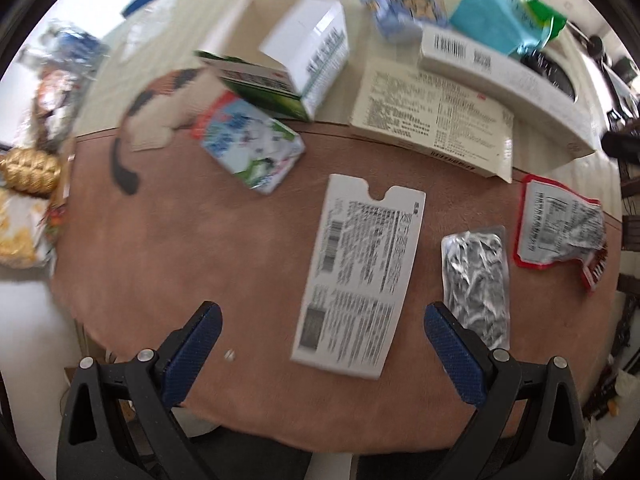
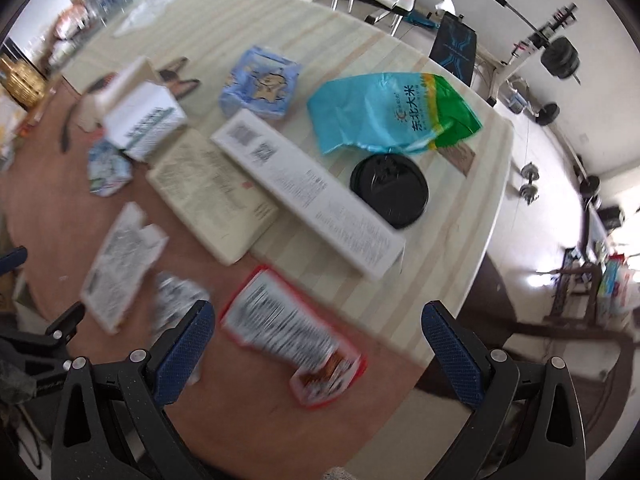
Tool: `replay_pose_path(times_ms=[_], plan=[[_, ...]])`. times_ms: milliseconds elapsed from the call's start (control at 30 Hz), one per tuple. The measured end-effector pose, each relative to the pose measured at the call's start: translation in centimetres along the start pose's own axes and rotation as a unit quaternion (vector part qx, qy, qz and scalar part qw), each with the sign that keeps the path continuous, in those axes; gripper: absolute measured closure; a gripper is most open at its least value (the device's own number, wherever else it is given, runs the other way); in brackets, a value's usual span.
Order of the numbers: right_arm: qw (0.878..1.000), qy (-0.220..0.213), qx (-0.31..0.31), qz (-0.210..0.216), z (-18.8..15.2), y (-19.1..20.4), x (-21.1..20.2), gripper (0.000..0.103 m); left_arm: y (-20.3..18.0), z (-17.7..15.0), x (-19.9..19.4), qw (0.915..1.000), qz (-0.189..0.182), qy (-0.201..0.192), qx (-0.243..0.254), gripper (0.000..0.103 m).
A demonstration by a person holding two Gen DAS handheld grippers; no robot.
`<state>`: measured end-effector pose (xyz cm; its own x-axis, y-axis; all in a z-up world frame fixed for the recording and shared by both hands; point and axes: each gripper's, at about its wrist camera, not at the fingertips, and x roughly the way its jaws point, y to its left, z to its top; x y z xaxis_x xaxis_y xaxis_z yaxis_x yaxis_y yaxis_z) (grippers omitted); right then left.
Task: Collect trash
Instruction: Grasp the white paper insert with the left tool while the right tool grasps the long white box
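Observation:
Trash lies spread over a round table. In the left wrist view a flat white printed card (image 1: 358, 276) lies between the fingers of my open, empty left gripper (image 1: 320, 316), with a crumpled silver foil pack (image 1: 478, 284) to its right and a red-edged wrapper (image 1: 560, 226) beyond. A blue-white pouch (image 1: 250, 146) and a green-white carton (image 1: 296, 68) lie further back. In the right wrist view my open, empty right gripper (image 2: 318, 316) hovers over the red-edged wrapper (image 2: 292, 332); the foil pack (image 2: 176, 300) and white card (image 2: 120, 264) lie to its left.
A long white box (image 2: 308, 188), a cream flat box (image 2: 212, 196), a black lid (image 2: 390, 190), a teal-green rice bag (image 2: 392, 112) and a blue pack (image 2: 262, 84) sit further back. The table edge (image 2: 472, 272) drops to the floor at right. Clutter (image 1: 28, 184) stands at left.

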<state>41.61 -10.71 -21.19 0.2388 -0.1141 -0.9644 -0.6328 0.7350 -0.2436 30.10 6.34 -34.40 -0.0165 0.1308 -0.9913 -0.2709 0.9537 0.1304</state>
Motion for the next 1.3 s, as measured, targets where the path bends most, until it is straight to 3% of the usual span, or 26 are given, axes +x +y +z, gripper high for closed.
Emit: replay_pose_path(times_ms=[200, 267, 300, 367, 467, 500, 533, 667, 733, 800, 833, 1033, 1133, 1300], plan=[[0.993, 0.048, -0.103, -0.026, 5.5, 0.7, 6.9, 0.006, -0.3, 1.7, 4.2, 0.9979, -0.029, 0.054, 0.018, 0.0], [0.989, 0.059, -0.134, -0.021, 6.3, 1.3, 8.2, 0.007, -0.4, 1.7, 4.5, 0.9978, -0.029, 0.056, 0.022, 0.009], [0.987, 0.064, -0.146, -0.014, 6.6, 1.6, 8.8, 0.007, -0.2, 1.5, 4.7, 0.9974, -0.035, 0.06, 0.019, 0.02], [0.983, 0.068, -0.168, -0.001, 6.8, 2.1, 9.5, 0.011, 0.3, 1.4, 4.6, 0.9968, -0.051, 0.061, 0.003, 0.028], [0.982, 0.064, -0.176, 0.003, 6.8, 2.4, 9.7, 0.017, 1.6, 0.6, 4.5, 0.9963, -0.051, 0.061, -0.034, 0.03], [0.983, 0.059, -0.176, 0.007, 6.7, 2.4, 9.4, 0.022, 2.2, 0.1, 4.4, 0.9956, -0.048, 0.062, -0.051, 0.03], [0.984, 0.059, -0.168, 0.025, 6.7, 2.3, 9.2, 0.042, 3.0, -0.4, 4.2, 0.9943, -0.045, 0.064, -0.073, 0.03], [0.987, 0.089, -0.112, 0.068, 6.3, 1.5, 9.1, 0.044, 5.6, -2.2, 4.0, 0.9824, -0.034, 0.065, -0.172, 0.03], [0.986, 0.122, -0.054, 0.1, 6.0, 0.5, 9.4, 0.045, 6.7, -3.0, 3.9, 0.9761, -0.028, 0.062, -0.206, 0.03], [0.979, 0.145, -0.007, 0.145, 5.8, -0.2, 9.6, 0.045, 7.9, -4.2, 3.5, 0.9725, -0.031, 0.065, -0.221, 0.03], [0.979, 0.144, -0.005, 0.146, 5.7, -0.1, 9.6, 0.045, 8.0, -4.3, 3.5, 0.9729, -0.03, 0.069, -0.219, 0.027], [0.992, 0.099, -0.046, 0.066, 5.7, 2.5, 9.6, 0.042, 7.6, -4.7, 2.4, 0.9793, -0.005, 0.059, -0.194, 0.03], [0.994, 0.081, -0.052, 0.05, 6.0, 3.6, 9.1, 0.05, 7.5, -4.8, 1.6, 0.9804, 0.002, 0.055, -0.189, 0.035], [0.997, 0.052, -0.039, 0.029, 4.8, 6.0, 8.0, 0.051, 6.2, -4.7, -0.2, 0.9828, 0.007, 0.041, -0.18, 0.052]])
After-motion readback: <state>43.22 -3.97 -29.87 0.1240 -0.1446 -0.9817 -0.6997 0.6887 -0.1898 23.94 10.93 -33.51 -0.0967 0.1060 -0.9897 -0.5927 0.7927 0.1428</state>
